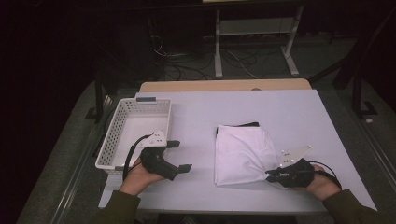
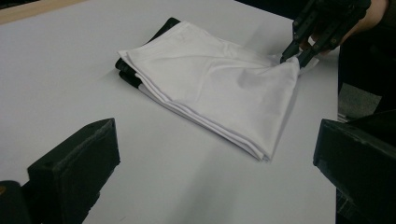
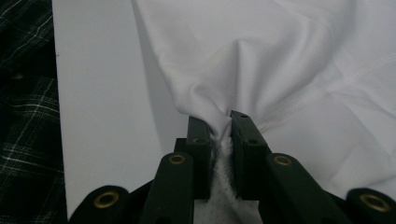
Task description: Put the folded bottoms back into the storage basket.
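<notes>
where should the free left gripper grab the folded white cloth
Take the near left corner of the white cloth, coming from the left gripper, whose jaws stand open. The stacked layer edges lie exposed there, flat on the table, while the right gripper already pinches the near right corner.

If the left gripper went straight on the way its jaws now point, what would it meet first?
Probably the folded white cloth, at its near folded edge. The left gripper has open jaws aimed across bare table toward it, with nothing between. The right gripper pinches the cloth's far corner, beyond that.
</notes>
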`<state>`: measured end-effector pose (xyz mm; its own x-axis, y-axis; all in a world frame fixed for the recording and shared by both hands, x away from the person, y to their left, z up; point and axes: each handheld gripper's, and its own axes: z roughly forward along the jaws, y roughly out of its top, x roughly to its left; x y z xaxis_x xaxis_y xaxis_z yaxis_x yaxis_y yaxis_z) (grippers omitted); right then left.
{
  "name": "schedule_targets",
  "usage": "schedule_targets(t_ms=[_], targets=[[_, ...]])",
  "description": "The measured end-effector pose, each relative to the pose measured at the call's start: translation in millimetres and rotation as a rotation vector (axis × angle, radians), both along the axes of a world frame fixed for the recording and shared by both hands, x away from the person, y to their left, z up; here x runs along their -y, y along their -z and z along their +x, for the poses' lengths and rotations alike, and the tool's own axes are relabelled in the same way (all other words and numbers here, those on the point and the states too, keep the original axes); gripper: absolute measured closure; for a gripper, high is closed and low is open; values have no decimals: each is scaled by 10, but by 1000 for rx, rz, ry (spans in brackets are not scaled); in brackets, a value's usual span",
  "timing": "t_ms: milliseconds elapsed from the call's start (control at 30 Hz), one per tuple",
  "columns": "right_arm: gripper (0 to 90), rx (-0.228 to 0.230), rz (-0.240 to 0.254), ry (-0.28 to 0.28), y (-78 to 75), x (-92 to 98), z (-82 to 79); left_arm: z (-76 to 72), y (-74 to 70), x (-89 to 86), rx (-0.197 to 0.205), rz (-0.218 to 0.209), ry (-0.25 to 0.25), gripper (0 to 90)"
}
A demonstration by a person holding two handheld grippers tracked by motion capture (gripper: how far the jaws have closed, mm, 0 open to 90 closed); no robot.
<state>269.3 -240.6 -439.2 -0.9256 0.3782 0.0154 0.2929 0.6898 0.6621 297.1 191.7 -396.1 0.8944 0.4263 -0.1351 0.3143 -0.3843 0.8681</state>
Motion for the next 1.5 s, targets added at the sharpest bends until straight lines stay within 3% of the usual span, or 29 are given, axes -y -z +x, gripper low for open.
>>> schedule_targets(t_ms=[267,433,667,767,867,933,1167,1267,1400,1500], targets=[[770,-18,8,1,11,37,-65,1,0,1,1,2,0,0],[704,-25,21,-3,10,41,-64,-1,1,2,0,3,-1,0],[525,-41,121,19,-43,99,-59,0,0,4,0,5,0,0],[423,-51,194,54,-92,147,-48,4,0,2,-3,2,-1,0],[361,-41,237,88,-134,192,-48,11,-2,3,-7,0,-3,0],[338,-39,242,100,-138,205,-43,10,-2,3,-9,-1,-2,0],[130,-6,235,198,-119,235,-8,13,-15,8,-15,-14,-11,0],[28,6,206,245,-84,233,8,24,-36,17,-11,-16,-23,0],[0,18,202,265,-66,215,26,16,-86,47,22,-31,-45,0],[0,26,225,286,-58,212,64,9,-91,75,21,-22,-34,0]])
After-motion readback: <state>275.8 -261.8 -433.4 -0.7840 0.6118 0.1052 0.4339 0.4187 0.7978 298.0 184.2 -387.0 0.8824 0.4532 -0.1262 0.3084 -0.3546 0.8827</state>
